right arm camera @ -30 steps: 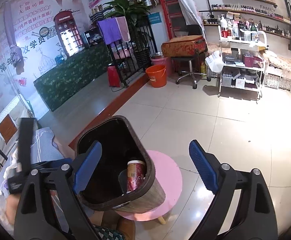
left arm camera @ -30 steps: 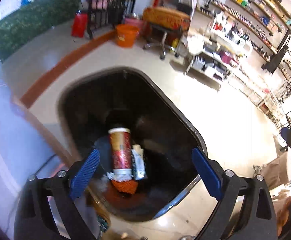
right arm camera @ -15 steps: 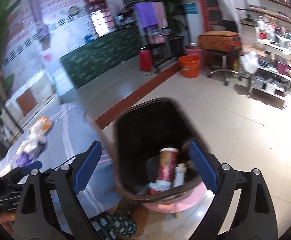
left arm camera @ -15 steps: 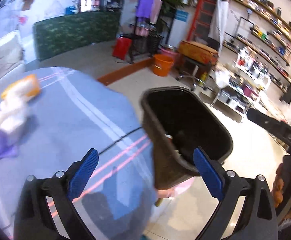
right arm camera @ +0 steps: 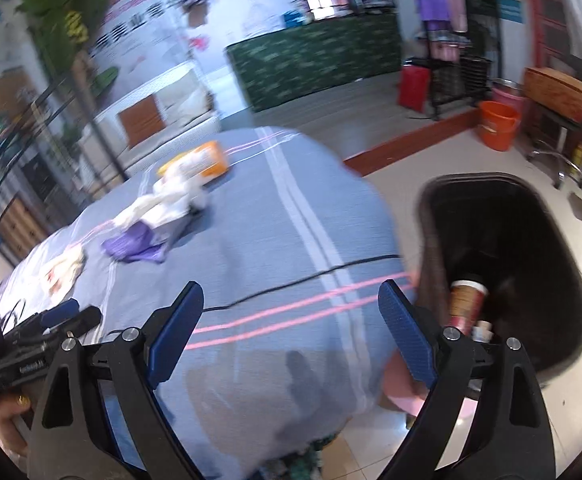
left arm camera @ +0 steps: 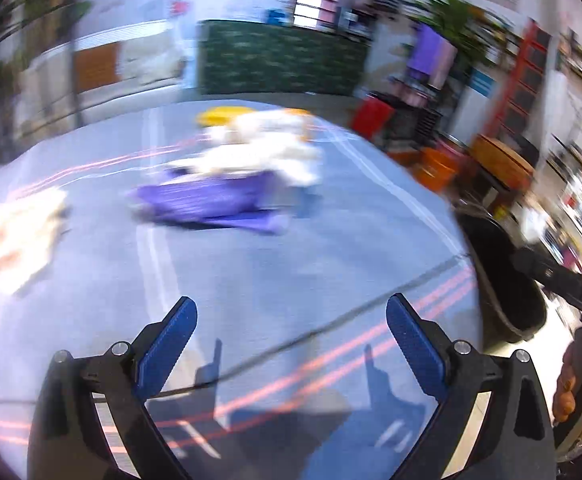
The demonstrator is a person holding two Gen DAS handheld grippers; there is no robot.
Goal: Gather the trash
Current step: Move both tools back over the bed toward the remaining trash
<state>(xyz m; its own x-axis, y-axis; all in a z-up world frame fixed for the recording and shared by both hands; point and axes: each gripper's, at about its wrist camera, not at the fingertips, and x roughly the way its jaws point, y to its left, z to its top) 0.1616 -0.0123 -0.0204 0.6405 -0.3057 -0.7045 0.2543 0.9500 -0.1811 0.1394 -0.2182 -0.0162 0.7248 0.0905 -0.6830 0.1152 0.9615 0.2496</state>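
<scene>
Trash (right arm camera: 179, 196) (blurred) on grey striped tablecloth (right arm camera: 275, 248) | bin (right arm camera: 507, 264) beside table | both hand-held grippers (left arm camera: 289, 320) (right arm camera: 289, 300) spread, empty

Left gripper (left arm camera: 289, 330) and right gripper (right arm camera: 289, 316) both empty, fingers spread wide.

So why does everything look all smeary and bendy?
Left wrist view: the camera is swinging, so the purple wrapper and white crumpled tissue on the blue-grey striped tablecloth smear sideways. Right wrist view: milder blur; the dark oval trash bin stays readable. Both views: the fisheye lens bends straight lines.
</scene>
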